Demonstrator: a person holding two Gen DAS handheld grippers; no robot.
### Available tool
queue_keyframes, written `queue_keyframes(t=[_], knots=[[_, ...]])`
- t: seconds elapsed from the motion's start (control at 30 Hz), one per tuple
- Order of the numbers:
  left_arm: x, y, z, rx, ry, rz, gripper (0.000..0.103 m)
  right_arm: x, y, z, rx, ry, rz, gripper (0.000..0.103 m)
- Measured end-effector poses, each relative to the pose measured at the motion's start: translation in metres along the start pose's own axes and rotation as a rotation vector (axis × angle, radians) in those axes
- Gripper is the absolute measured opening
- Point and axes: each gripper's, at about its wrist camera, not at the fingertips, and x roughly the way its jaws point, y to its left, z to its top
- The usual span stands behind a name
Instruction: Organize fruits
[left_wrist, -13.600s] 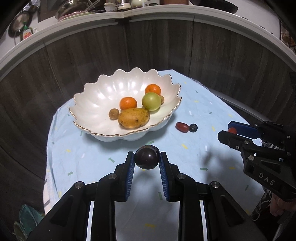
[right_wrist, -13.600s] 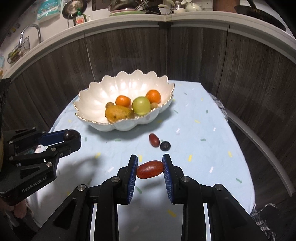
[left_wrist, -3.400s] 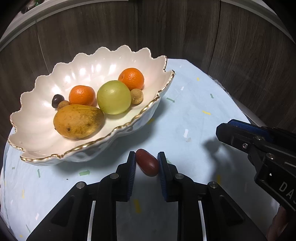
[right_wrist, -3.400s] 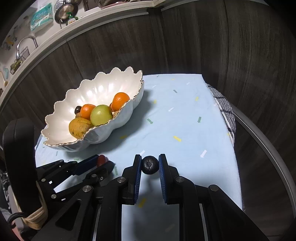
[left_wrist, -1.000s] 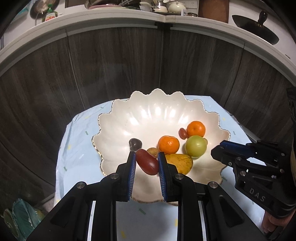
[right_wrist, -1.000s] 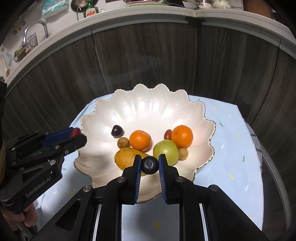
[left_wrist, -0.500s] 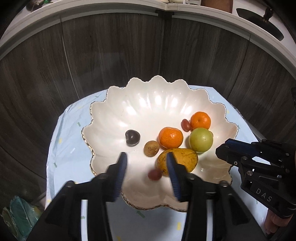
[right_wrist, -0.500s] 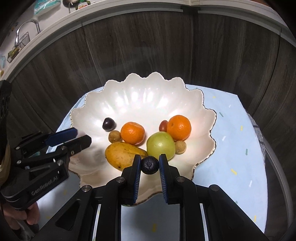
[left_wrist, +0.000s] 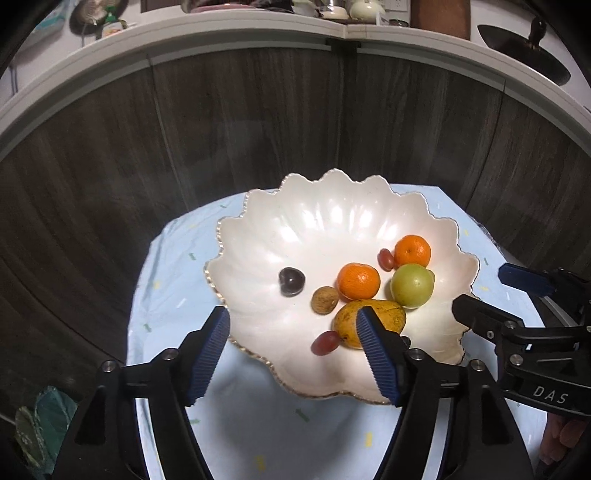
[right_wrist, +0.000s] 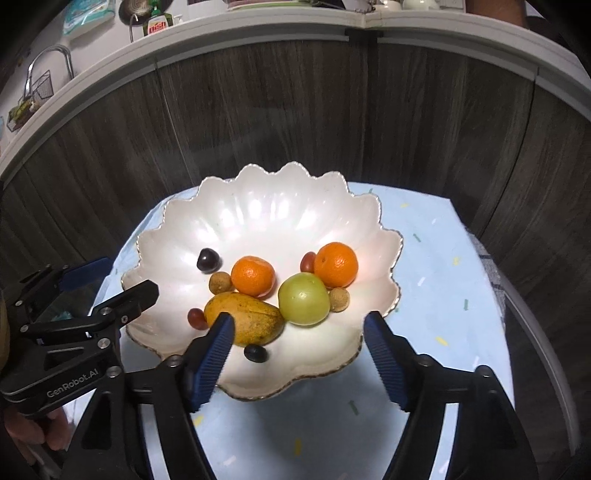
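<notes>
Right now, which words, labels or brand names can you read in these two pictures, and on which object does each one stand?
"DAS" - white letters on the body of the right gripper, seen in the left wrist view.
"GenRobot.AI" - white letters on the body of the left gripper, seen in the right wrist view.
Red label on the green bottle on the counter: too blurred to read.
Pale blue packet on the counter: print too small to read.

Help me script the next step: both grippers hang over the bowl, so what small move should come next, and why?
Probably lift both away. The left gripper and right gripper stand open and empty; the small red grape and the dark round blueberry already lie in the scalloped white bowl beside the yellow mango. No loose fruit shows on the pale blue tablecloth.
</notes>
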Motion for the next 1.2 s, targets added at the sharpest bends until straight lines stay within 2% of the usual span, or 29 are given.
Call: queue_keyframes(t=[0.13, 0.27, 0.8, 1.2], knots=[[-0.015, 0.004, -0.001, -0.020, -0.007, 0.022, 0.080, -0.013, 0.003, 0.001, 0.005, -0.010, -0.010, 0.081], [-0.034, 0.009, -0.003, -0.052, -0.022, 0.048, 0.093, -0.028, 0.008, 0.001, -0.003, -0.029, -0.027, 0.084], [-0.093, 0.009, -0.019, -0.069, -0.054, 0.088, 0.099, -0.086, 0.016, -0.009, 0.036, -0.097, -0.049, 0.085], [-0.135, -0.008, -0.055, -0.078, -0.038, 0.081, 0.099, -0.129, 0.013, -0.053, 0.111, -0.115, -0.059, 0.085]])
